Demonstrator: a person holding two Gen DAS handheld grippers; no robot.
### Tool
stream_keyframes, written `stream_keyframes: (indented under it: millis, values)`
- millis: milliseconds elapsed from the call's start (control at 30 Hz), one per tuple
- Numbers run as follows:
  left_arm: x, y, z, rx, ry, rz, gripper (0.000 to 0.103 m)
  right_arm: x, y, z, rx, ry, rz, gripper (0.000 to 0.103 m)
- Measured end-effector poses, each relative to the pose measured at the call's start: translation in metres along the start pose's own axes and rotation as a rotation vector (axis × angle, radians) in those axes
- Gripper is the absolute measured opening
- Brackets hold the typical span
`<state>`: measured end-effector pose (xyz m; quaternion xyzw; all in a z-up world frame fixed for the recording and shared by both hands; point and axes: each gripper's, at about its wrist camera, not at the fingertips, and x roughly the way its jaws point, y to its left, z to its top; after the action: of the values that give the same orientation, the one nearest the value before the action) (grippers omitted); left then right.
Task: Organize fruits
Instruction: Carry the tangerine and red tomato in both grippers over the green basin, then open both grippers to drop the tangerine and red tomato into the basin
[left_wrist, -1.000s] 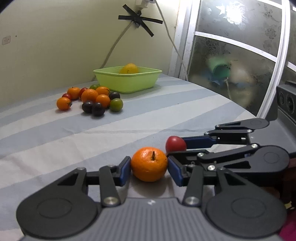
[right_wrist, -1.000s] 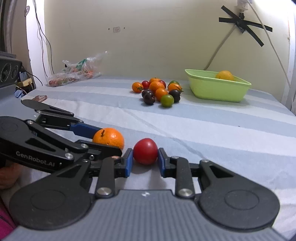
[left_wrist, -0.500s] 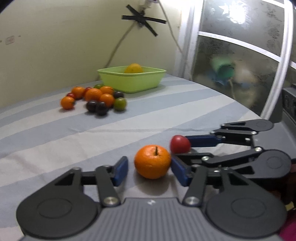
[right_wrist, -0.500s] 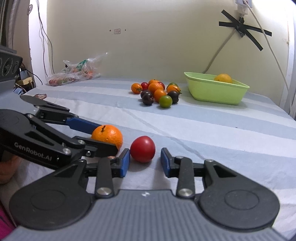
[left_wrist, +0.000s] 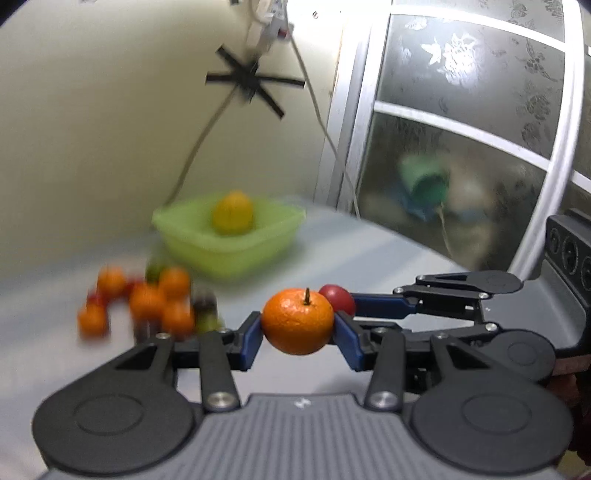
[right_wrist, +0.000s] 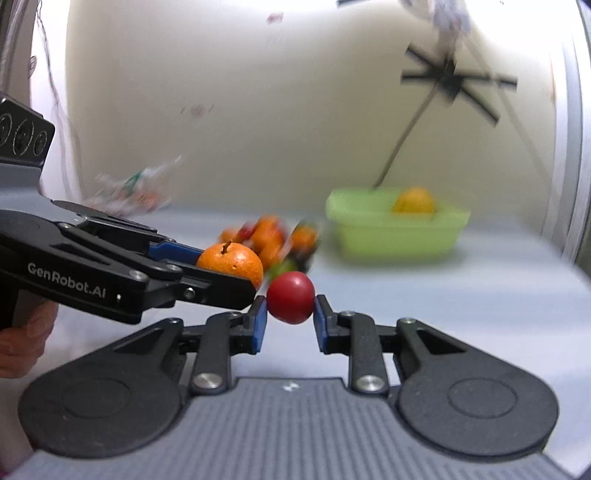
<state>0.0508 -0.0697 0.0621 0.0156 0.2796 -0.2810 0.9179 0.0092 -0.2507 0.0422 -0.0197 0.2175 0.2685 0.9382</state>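
Note:
My left gripper (left_wrist: 297, 332) is shut on an orange mandarin (left_wrist: 297, 321) and holds it above the striped table. Just to its right, my right gripper (right_wrist: 290, 314) has its jaws closing, the blue pads pressing both sides of a small red tomato (right_wrist: 290, 297) that hangs clear of the cloth. The two grippers are close side by side, the mandarin (right_wrist: 231, 264) left of the tomato. Farther back stands a light green tub (left_wrist: 229, 254) with a yellow-orange fruit (left_wrist: 232, 218) inside. A blurred pile of small fruits (left_wrist: 147, 302) lies left of the tub.
A plastic bag (right_wrist: 129, 192) lies at the far left of the table by the wall. A frosted window (left_wrist: 461, 129) borders the table on the right. A person's hand (right_wrist: 22, 343) grips the left tool. A cable hangs down the wall behind the tub (right_wrist: 391, 243).
Both grippers opened briefly, then closed again on their fruits and lifted them off the table. Both views have risen and moved toward the tub, and the background is now blurred.

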Motion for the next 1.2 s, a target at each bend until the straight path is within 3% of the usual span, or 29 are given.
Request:
stream_keyframes:
  millis: [100,233,433,600,733,967,1067,1200]
  values:
    - [0.031,0.014,0.035,-0.010,-0.008,0.001,0.042,0.020,-0.021,0.026,-0.032,-0.050,-0.057,0.030]
    - [0.090,0.045,0.065,-0.099,0.025,0.042,0.042,0.063,-0.060,0.047,-0.005,-0.058,-0.128,0.030]
    - [0.156,0.075,0.070,-0.182,0.107,0.089,0.042,0.116,-0.104,0.052,0.070,-0.006,-0.184,0.030]
    - [0.167,0.076,0.069,-0.150,0.106,0.137,0.045,0.125,-0.113,0.048,0.068,-0.010,-0.193,0.032]
    - [0.159,0.081,0.069,-0.174,0.084,0.128,0.056,0.121,-0.113,0.045,0.069,-0.027,-0.199,0.035]
    - [0.078,0.095,0.064,-0.237,-0.038,0.110,0.056,0.102,-0.103,0.044,0.089,-0.052,-0.180,0.039]
    - [0.032,0.105,0.040,-0.274,-0.078,0.150,0.057,0.089,-0.096,0.041,0.133,-0.053,-0.118,0.039]
    - [-0.003,0.113,0.000,-0.348,-0.064,0.182,0.056,0.077,-0.070,0.028,0.139,-0.007,-0.015,0.039]
